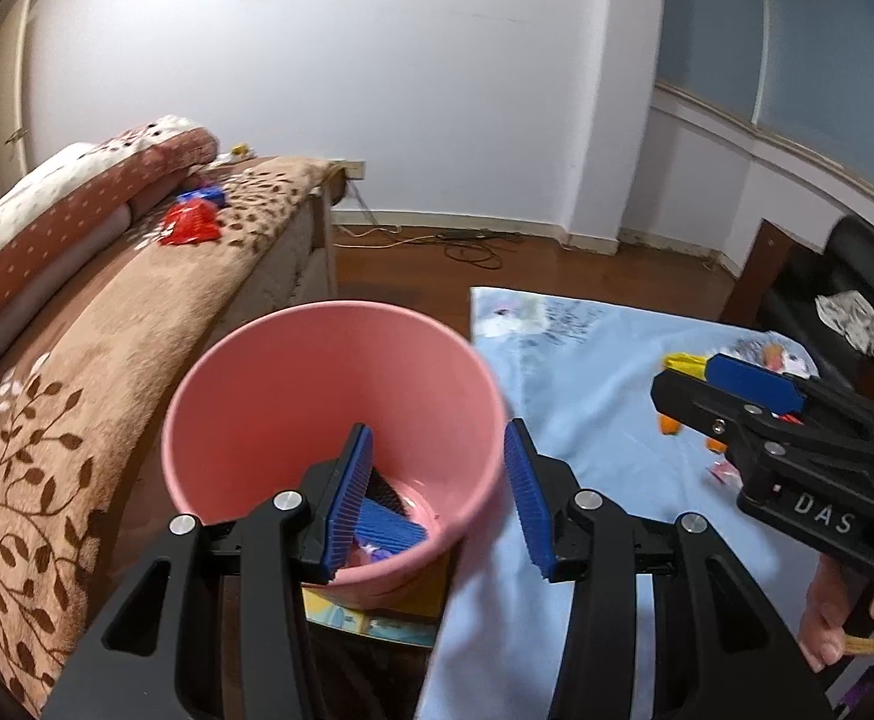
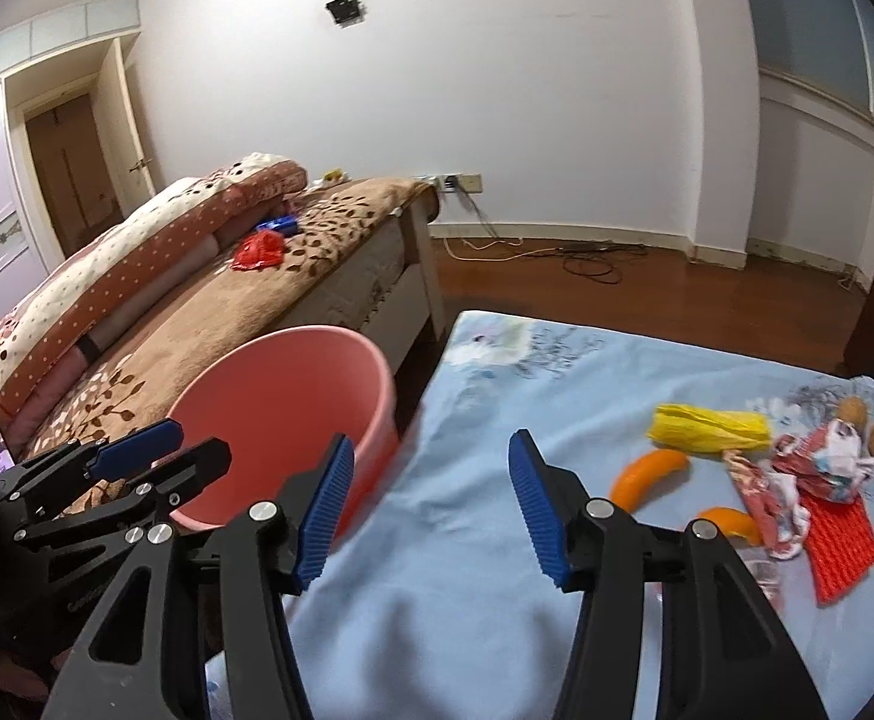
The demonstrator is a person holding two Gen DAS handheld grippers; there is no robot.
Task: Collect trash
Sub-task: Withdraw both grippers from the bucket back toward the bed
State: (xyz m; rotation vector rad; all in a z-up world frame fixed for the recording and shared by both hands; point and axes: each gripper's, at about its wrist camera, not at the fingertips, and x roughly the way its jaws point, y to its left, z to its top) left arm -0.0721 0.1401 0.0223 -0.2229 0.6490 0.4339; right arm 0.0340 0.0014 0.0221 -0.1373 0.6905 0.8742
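Note:
A pink bin (image 1: 293, 372) stands between the bed and the table; it also shows in the right wrist view (image 2: 293, 396). A blue ridged piece (image 1: 392, 531) lies at its bottom. My left gripper (image 1: 439, 504) is open over the bin's near rim, empty. My right gripper (image 2: 431, 504) is open and empty above the light blue tablecloth (image 2: 496, 408). Trash lies on the cloth at the right: a yellow wrapper (image 2: 712, 429), orange peels (image 2: 646, 474), crumpled red-and-white paper (image 2: 796, 480), a red ridged mat (image 2: 844, 546), two walnuts (image 2: 856, 414).
A bed with a brown leaf-patterned blanket (image 2: 197, 324) is at the left, with a red wrapper (image 2: 260, 255) and a blue packet (image 2: 278, 225) on it. Cables (image 2: 592, 258) lie on the wooden floor. A black chair (image 1: 844, 294) stands at the right.

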